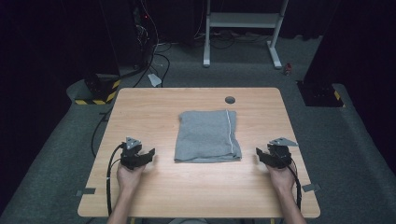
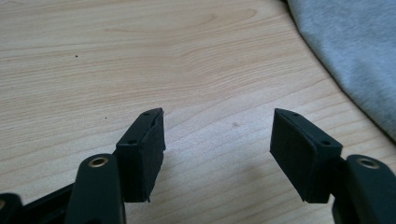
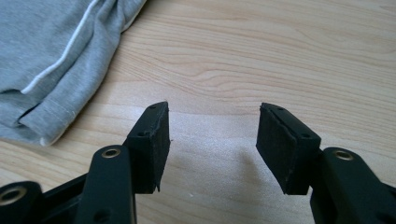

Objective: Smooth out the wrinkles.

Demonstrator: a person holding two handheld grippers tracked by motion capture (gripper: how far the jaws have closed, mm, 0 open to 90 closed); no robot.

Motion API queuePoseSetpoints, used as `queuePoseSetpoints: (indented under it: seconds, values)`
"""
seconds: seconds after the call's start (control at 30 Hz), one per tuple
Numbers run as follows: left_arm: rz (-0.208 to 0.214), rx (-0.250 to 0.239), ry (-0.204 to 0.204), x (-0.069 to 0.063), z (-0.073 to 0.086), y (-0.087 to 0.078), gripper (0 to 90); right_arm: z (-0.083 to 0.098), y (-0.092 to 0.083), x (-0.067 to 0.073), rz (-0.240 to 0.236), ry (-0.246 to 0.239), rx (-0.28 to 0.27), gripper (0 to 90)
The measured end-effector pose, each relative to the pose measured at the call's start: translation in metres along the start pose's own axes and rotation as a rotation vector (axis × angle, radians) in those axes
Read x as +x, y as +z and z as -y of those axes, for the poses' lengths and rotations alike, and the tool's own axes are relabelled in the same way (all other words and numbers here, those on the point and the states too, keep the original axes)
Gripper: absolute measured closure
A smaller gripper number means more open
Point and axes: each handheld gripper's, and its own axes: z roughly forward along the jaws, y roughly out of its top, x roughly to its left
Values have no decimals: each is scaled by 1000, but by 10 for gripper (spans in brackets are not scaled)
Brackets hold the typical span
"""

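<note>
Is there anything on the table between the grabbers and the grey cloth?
No. Bare wooden table lies between the left gripper and the folded grey cloth, and likewise between the right gripper and the cloth. Both grippers are open and apart from it.

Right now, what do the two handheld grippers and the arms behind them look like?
Both the left gripper and the right gripper are black, each with a grey three-cornered plate on top and a black cable trailing back along the forearm. Each has two black arms with brass-coloured rivets, ending in flat, rectangular black pads with small screw holes along the edge. The forearms are bare, with no sleeves showing.
</note>
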Motion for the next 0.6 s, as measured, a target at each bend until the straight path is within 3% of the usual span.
queuePoseSetpoints:
  seconds: [0.6]
  values:
    - [-17,15,17,-1,1,7,344,-2,11,3,15,-24,38,411]
